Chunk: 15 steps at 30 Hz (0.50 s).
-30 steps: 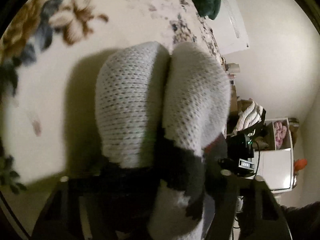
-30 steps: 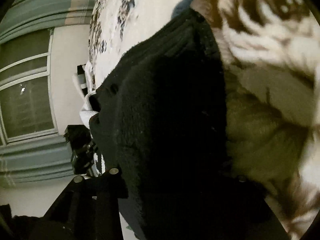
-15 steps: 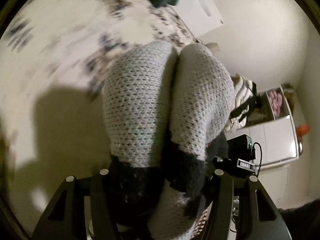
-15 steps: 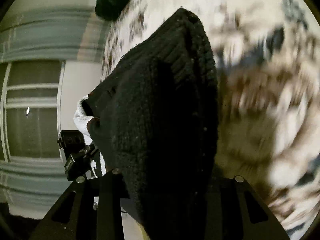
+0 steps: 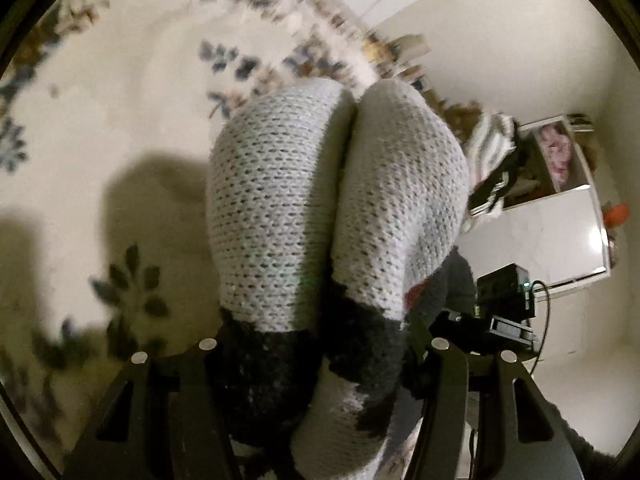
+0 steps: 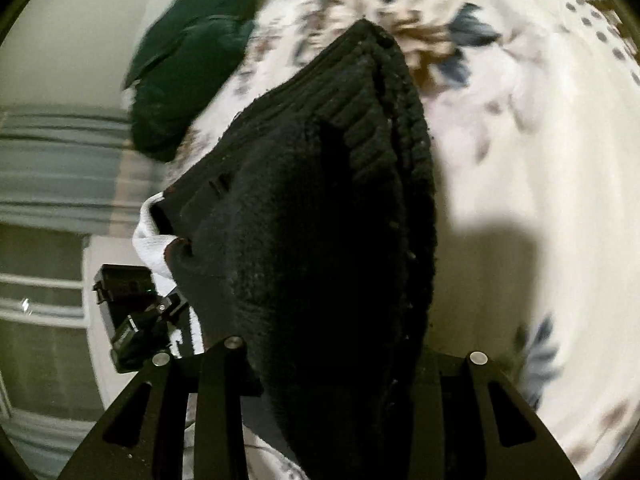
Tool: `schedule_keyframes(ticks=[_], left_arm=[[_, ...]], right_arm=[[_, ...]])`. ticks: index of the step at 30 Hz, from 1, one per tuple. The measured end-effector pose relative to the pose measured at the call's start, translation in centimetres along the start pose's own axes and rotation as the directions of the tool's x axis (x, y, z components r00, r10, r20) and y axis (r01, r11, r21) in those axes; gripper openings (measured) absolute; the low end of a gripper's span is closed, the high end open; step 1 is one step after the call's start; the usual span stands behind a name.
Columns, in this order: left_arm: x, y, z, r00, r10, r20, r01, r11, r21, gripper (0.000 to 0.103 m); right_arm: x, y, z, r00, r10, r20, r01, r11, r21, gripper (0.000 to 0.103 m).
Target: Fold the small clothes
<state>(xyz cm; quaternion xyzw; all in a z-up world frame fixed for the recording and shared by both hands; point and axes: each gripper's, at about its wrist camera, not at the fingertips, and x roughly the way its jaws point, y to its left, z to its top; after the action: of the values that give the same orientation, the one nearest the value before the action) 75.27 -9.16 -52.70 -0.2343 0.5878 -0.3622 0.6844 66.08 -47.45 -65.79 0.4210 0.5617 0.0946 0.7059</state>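
From the left wrist, the left gripper (image 5: 320, 364) is tipped down toward a cream blanket with blue and brown flowers (image 5: 120, 128), its two black fingers (image 5: 188, 392) clamped on one pale grey knitted garment with dark charcoal trim (image 5: 288, 208), which bulges forward in two rounded lobes.

From the right wrist, the right gripper (image 6: 320, 376) is tilted over the same blanket (image 6: 520, 168), its two fingers gripping one black ribbed knit piece (image 6: 320, 220) that rises to a point. One dark green cushion (image 6: 192, 60) lies beyond.
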Motion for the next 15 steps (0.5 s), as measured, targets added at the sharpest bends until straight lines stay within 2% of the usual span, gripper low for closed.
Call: schedule_keyframes(ticks=[3, 6, 7, 9, 11, 12, 13, 15], left_arm=[[1.9, 1.6, 0.0, 0.998, 0.047, -0.042, -0.048, 0.998, -0.043, 0.057], [1.3, 2.4, -0.7, 0.999, 0.035, -0.035, -0.039, 0.994, -0.104, 0.059], [0.9, 2.3, -1.0, 0.999, 0.045, -0.029, -0.048, 0.993, -0.111, 0.059], [-0.2, 1.2, -1.6, 0.995, 0.1, 0.0, -0.1, 0.99, -0.099, 0.062], [-1.6, -0.1, -2.2, 0.98, 0.196, 0.037, -0.192, 0.978, -0.084, 0.063], [-2.3, -0.8, -2.7, 0.97, 0.237, 0.058, -0.232, 0.969, -0.079, 0.064], [-2.9, -1.7, -3.3, 0.951, 0.3, 0.075, -0.296, 0.953, -0.062, 0.065], [-4.3, -3.8, -4.5, 0.909, 0.397, 0.125, -0.397, 0.918, -0.028, 0.067]], right_arm=[[2.5, -1.0, 1.0, 0.997, -0.06, -0.044, 0.061, 0.998, 0.011, 0.04], [2.9, -1.2, 1.8, 0.994, -0.09, -0.063, 0.092, 0.995, 0.029, 0.051], [3.2, -0.3, 1.5, 0.991, -0.122, -0.056, 0.123, 0.992, 0.02, 0.057], [2.6, 0.6, 0.9, 0.978, -0.207, -0.035, 0.206, 0.978, -0.03, 0.061], [1.3, 1.6, 0.0, 0.944, -0.33, 0.014, 0.33, 0.939, -0.098, 0.074], [0.4, 2.5, -1.0, 0.915, -0.399, 0.063, 0.404, 0.906, -0.127, 0.076], [-0.2, 3.5, -2.3, 0.892, -0.441, 0.101, 0.452, 0.88, -0.145, 0.079], [-1.9, 4.5, -4.1, 0.864, -0.477, 0.161, 0.5, 0.853, -0.15, 0.089]])
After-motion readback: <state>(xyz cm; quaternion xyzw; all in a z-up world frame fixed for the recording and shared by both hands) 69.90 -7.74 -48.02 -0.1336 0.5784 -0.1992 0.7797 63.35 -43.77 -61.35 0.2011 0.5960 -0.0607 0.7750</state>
